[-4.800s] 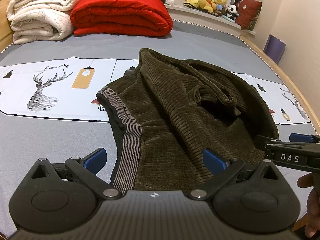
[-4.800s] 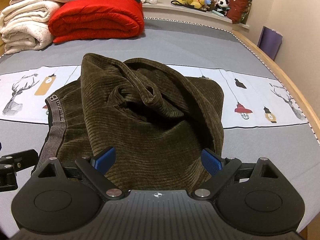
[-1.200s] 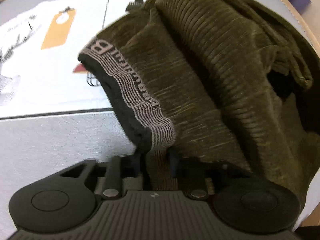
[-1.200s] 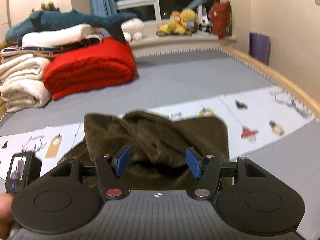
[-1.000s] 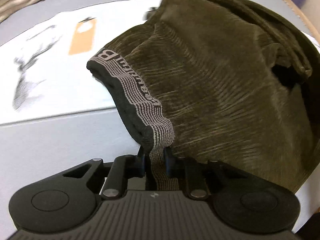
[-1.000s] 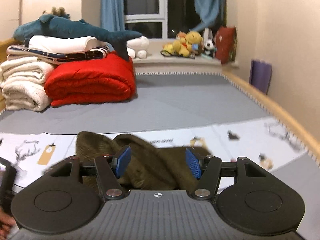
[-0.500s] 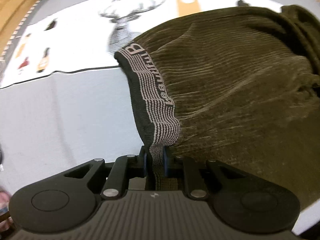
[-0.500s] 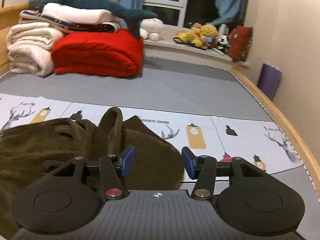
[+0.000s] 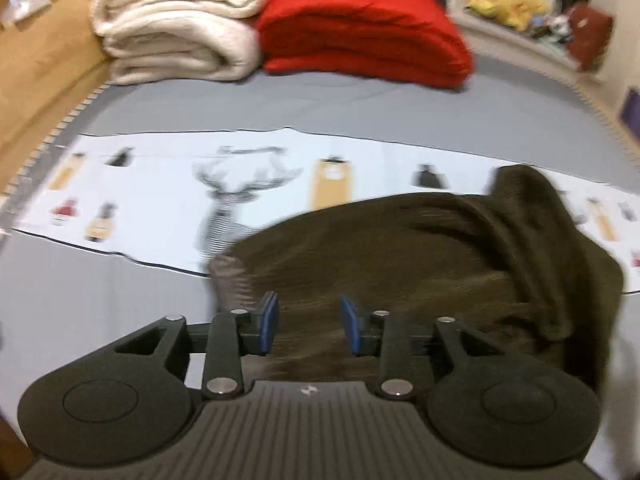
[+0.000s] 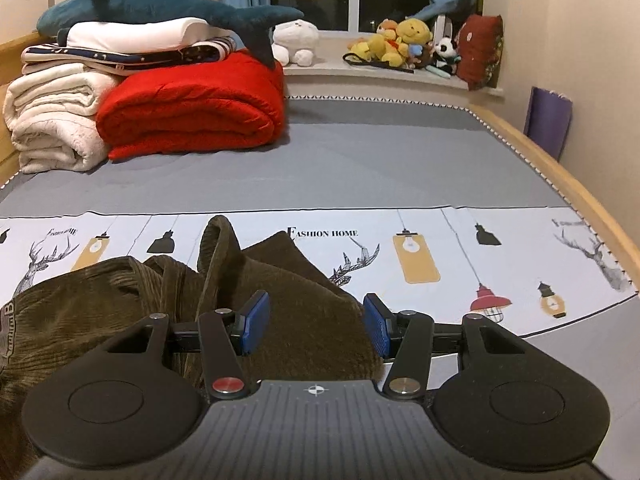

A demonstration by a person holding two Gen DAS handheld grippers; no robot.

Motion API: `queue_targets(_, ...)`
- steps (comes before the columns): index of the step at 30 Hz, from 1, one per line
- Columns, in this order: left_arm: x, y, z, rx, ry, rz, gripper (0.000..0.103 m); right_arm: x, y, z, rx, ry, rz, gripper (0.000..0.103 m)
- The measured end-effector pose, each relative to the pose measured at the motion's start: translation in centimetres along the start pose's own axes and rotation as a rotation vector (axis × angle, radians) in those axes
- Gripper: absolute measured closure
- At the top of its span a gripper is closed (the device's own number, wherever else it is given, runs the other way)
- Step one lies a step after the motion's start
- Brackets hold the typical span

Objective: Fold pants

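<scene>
The pants (image 10: 120,312), dark olive corduroy, lie in a rumpled heap on the bed (image 10: 360,168), across its white printed band (image 10: 440,248), well short of the red blanket (image 10: 192,116) at the head. One ridge of cloth stands up from the middle of the heap, and the grey waistband (image 9: 228,276) sits at the heap's left edge. No flat layer or clean crease shows, so I judge the folding barely begun: the cloth has been dragged and bunched, and smoothing, laying the legs together and folding them over are all left to do.

The left claw (image 9: 308,324) has just been opening; its blue pads stand apart above the pants with nothing pinched between them. The right claw (image 10: 316,328) is spread over the right end of the heap, cloth showing beyond the gap but neither pad pressing on it.

Beside the red blanket lies a cream blanket (image 10: 52,128); soft toys (image 10: 400,44) line the sill behind.
</scene>
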State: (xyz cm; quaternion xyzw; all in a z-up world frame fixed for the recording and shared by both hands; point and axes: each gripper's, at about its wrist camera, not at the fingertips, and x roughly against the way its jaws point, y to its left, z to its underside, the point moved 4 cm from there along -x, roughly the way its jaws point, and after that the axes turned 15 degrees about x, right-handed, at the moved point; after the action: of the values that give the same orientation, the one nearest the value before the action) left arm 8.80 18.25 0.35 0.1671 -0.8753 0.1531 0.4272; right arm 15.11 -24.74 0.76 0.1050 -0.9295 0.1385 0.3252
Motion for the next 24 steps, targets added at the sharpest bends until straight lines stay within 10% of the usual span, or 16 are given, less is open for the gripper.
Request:
queue_targets(3,-2.7,-1.3,1.2,0.021,0.124,-0.019,0.064,-1.2,0.5,0.1,-0.005,0.031,-0.024,0.049)
queue_targets(24,-6.1,-2.1,2.5,-0.036,0.196,-0.012,0.059,-12.2,10.0,-0.3,0.132,0.230,-0.170,0.038)
